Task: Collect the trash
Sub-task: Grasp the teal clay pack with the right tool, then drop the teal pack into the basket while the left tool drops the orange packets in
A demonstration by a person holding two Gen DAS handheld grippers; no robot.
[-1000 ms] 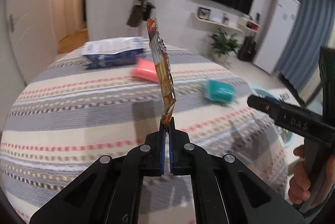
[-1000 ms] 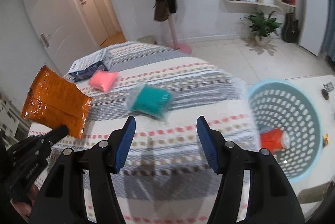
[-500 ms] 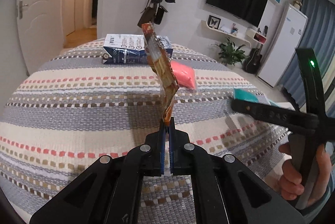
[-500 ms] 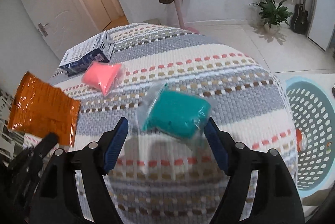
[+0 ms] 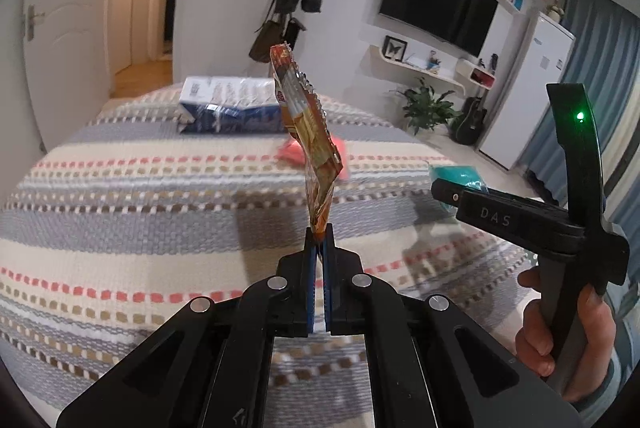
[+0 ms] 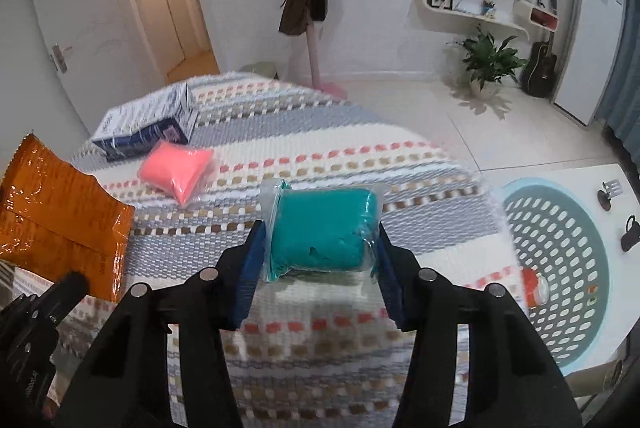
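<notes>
Left gripper [image 5: 319, 228]: jaws pressed together on the bottom corner of the orange snack wrapper [image 5: 308, 132]; the wrapper stands up from the jaws, clear of the striped cloth [image 5: 140, 196]; the hold is unchanged from a second ago.
Right gripper [image 6: 320, 252]: jaws wide apart, nothing gripped; a second ago the teal packet [image 6: 324, 228] lay well ahead of the jaws, half a second ago it sat just at their tips; now it lies between the two blue pads, one pad close at each end; contact cannot be confirmed.
Teal packet: resting on the cloth, its clear bag loose around the teal block; not lifted.
Meaning for the task: approach judged complete; the next step is probably to close the jaws on the packet; the slack plastic may slip or bunch, so the squeeze should take the block itself.
Laundry basket [image 6: 568, 348]: on the floor to the right of the right jaws, beyond the cloth's edge; a red and white can [image 6: 534, 286] lies inside.
Still to collect: pink packet [image 6: 178, 174], ahead and left of the right jaws; blue and white box [image 6: 148, 124], farther off behind it.
</notes>
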